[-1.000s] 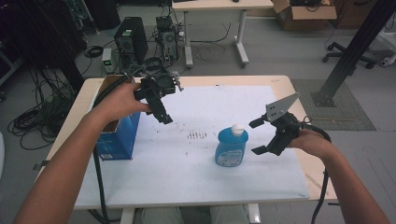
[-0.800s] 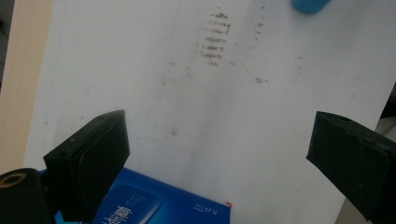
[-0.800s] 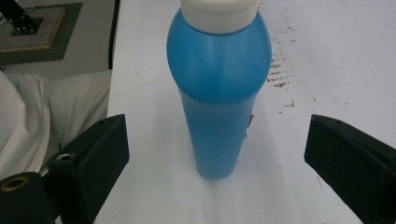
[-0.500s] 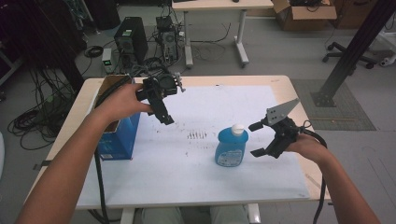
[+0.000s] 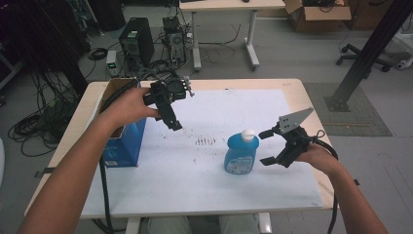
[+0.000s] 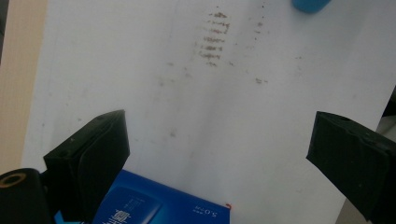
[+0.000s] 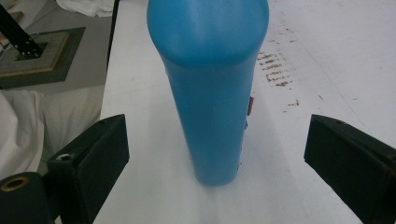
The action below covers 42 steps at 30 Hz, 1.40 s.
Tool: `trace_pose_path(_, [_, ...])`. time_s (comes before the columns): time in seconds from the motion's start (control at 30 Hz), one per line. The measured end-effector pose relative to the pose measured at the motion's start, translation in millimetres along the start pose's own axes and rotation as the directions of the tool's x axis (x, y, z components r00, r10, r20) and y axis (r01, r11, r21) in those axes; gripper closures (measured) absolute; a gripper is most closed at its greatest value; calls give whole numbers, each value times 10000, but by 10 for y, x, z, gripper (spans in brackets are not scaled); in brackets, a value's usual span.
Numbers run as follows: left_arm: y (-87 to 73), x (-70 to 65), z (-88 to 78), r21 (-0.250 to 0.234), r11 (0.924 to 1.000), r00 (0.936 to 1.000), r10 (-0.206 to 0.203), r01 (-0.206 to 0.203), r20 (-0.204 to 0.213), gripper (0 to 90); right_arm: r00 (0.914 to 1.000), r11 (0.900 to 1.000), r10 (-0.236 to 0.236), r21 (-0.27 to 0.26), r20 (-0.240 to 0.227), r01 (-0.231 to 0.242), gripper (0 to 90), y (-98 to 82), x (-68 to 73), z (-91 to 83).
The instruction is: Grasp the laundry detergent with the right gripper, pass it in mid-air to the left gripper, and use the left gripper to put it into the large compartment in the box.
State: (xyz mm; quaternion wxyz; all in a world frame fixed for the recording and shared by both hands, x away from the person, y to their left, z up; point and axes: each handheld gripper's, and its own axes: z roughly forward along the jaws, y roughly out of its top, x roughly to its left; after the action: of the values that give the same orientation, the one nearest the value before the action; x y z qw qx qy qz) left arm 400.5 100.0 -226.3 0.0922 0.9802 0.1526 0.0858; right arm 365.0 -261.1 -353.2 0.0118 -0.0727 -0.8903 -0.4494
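Observation:
A blue bottle [image 5: 239, 155] with a white cap [image 5: 248, 133] stands upright on the white sheet [image 5: 204, 175], right of centre. My right gripper [image 5: 265, 147] is open just right of it, jaws spread level with the bottle's body and apart from it. In the right gripper view the bottle [image 7: 210, 93] rises between and beyond the wide jaws of the right gripper [image 7: 217, 158]. My left gripper [image 5: 174, 123] hangs open above the sheet, beside a blue box [image 5: 122, 146]. The left gripper view looks down past the open left gripper [image 6: 219, 154] at the box's corner [image 6: 159, 207].
The blue box stands open-topped at the table's left edge [image 5: 73, 141]. Brown smudges [image 5: 205, 141] mark the sheet's middle. Beyond the table are computer towers [image 5: 134, 41] with tangled cables, another desk [image 5: 224, 5], and a black post [image 5: 363, 58] at the right.
My right gripper has edged left, closer to the bottle. The left gripper has stayed almost where it was.

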Motion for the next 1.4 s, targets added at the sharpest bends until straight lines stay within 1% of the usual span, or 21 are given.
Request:
trace_pose_path(0.2, [6,1,3,12,10000,10000,2,-2,-4,59,10000,9999,72,-148,-16,-72,63,-46,-15,34])
trace_pose_path(0.73, [-8,-3,-8,-35,10000,10000,-16,16,-28,60,9995,9990,223,-376,-201,-230,64,-131,-35,228])
trace_pose_path(0.9, [-9,-3,-9,-21,10000,10000,-17,17,-38,59,9996,9988,227,-438,-172,-235,64,-136,-37,279])
trace_pose_path(1.2, [2,-5,1,0,10000,10000,21,-21,-22,59,9993,9983,150,-554,-345,-169,65,-114,-33,416])
trace_pose_path(1.4, [-4,0,-1,3,10000,10000,-19,19,-12,60,9994,9973,157,-707,-296,-177,68,-130,-33,488])
